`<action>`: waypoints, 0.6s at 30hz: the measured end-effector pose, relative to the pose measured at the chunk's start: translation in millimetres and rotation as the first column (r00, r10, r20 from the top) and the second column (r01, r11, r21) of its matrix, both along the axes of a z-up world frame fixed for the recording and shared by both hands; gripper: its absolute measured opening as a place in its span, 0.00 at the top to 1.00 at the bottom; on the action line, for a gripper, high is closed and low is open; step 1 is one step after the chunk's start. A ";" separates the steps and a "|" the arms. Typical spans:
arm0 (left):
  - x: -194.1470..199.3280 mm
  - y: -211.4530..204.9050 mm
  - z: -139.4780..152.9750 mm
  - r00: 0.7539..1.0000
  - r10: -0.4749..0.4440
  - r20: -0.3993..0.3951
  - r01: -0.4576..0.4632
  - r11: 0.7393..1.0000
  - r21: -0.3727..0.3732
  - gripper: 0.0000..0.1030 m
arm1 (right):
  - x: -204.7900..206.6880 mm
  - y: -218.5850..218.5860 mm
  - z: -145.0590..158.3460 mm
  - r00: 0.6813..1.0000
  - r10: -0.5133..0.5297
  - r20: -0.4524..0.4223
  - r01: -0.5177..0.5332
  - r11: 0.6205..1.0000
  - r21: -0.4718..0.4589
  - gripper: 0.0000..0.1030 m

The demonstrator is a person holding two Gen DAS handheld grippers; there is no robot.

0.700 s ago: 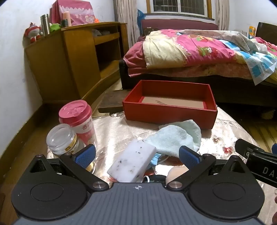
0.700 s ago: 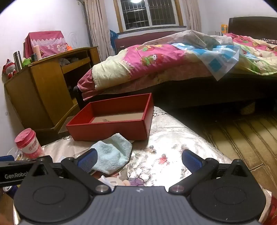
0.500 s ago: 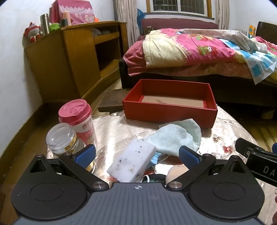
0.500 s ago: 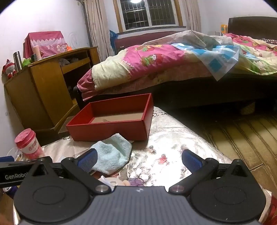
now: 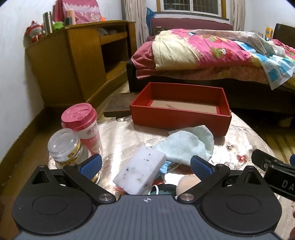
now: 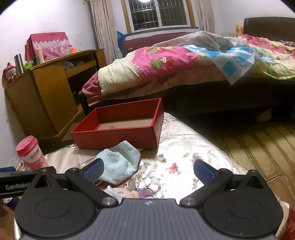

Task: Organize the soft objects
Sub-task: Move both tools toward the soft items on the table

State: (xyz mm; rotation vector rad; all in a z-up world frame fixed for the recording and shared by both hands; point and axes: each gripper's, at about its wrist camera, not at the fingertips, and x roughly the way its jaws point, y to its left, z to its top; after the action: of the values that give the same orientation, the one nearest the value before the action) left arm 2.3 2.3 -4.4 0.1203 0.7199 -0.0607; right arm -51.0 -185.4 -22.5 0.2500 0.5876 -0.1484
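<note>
Both wide-open, empty: the left gripper alone shows a speckled white sponge block beside the pale-blue towel; the right gripper shows that towel before the red cardboard box.

We see a dim, warm-lit room in both views. A lamp's reflection glares in the window. The glossy worktop shows bright specular patches. Fisheye distortion bends lines near the edges; corners vignette black. Focus is sharp, with slight softness in the far background.
</note>
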 end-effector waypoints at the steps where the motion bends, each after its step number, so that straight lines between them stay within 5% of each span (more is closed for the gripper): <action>1: -0.4 0.2 -0.4 1.000 -0.006 -0.004 0.006 1.000 -0.002 0.05 | -2.1 -0.5 -0.3 1.000 -0.003 -0.005 0.003 1.000 -0.002 0.19; 11: -18.7 3.6 0.0 0.997 -0.080 -0.011 0.080 0.997 0.011 0.05 | -39.9 -6.6 -9.1 0.993 -0.027 -0.115 0.024 0.999 -0.027 0.19; 18: -25.9 5.9 6.2 0.997 -0.076 0.019 0.075 0.997 0.023 0.05 | -52.0 -3.9 -5.2 0.994 -0.072 -0.088 0.073 0.997 0.004 0.19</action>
State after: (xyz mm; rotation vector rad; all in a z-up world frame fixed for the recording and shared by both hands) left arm -23.6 8.2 1.7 0.1693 0.6963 -0.1234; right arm -103.1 -189.3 -27.7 0.2730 0.6664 -0.2284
